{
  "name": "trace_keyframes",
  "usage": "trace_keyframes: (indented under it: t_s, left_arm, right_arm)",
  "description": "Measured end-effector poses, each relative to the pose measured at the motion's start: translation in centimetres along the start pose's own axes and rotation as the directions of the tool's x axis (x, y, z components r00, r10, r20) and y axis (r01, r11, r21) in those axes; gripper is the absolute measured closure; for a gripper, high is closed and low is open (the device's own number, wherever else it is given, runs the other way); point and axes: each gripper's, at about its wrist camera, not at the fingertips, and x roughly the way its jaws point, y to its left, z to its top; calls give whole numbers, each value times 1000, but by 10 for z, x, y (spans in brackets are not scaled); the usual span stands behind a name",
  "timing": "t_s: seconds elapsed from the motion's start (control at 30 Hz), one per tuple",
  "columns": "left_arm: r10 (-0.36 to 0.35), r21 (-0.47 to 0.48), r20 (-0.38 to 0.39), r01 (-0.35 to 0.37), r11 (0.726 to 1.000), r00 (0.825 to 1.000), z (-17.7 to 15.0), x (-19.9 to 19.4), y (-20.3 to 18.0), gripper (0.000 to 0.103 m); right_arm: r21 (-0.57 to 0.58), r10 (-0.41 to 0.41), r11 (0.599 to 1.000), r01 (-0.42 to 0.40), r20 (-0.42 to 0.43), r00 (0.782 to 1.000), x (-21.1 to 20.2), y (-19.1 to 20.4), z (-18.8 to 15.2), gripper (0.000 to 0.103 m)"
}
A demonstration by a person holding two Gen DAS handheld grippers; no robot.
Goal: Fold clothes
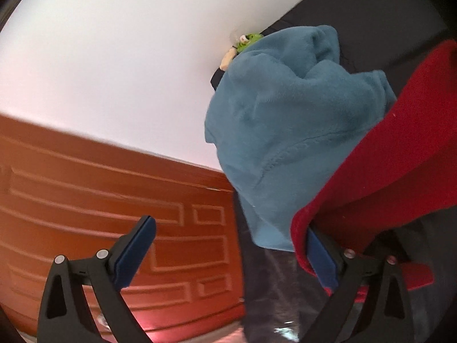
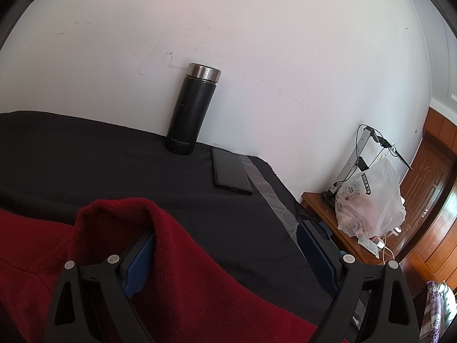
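Red knit garment (image 2: 177,280) lies on the black-covered surface (image 2: 85,148), spread under and between the jaws of the right hand-held gripper (image 2: 225,257). A raised fold of it drapes over that gripper's left finger (image 2: 140,260), while the right finger stands apart over bare black cloth, so the jaws are wide and clamp nothing. In the left wrist view the same red fabric (image 1: 385,177) hangs across the right finger of the left hand-held gripper (image 1: 228,254), whose jaws are also spread to their widest; the left finger is in free air and nothing is pinched between the pads. A blue fleece garment (image 1: 285,131) sits bunched just beyond and above this gripper, touching the red one.

Red knit looks soft and limp, light enough to lift by one edge, and likely to sag and stretch rather than hold a crease. It should not slip much on the ribbed pads, though a thin single layer could slide out. A hem, collar or shoulder seam gives the firmest hold; the raised fold by the right gripper's left finger is the nearest such place. Blue fleece appears thicker and springier, so it will probably need a deeper bite.

Beyond the right gripper stand a flask (image 2: 194,111) and a phone (image 2: 231,171), well clear of the red knit.
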Motion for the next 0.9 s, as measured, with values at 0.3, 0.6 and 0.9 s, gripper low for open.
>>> trace_keyframes:
  t_s: [0.3, 0.6, 0.9]
  left_arm:
    - [-30, 72, 14, 29, 997, 999, -7, 1, -2, 4]
    - [-303, -367, 42, 297, 881, 952, -41, 22, 17, 2]
    - [-339, -439, 6, 307, 844, 941, -63, 8, -40, 2]
  right_arm:
    - [0, 0, 1000, 0, 0, 1000, -1, 2, 0, 9]
    - [0, -2, 1000, 2, -1, 1000, 0, 2, 1, 9]
    - [4, -1, 1000, 1, -3, 1000, 0, 3, 1, 9]
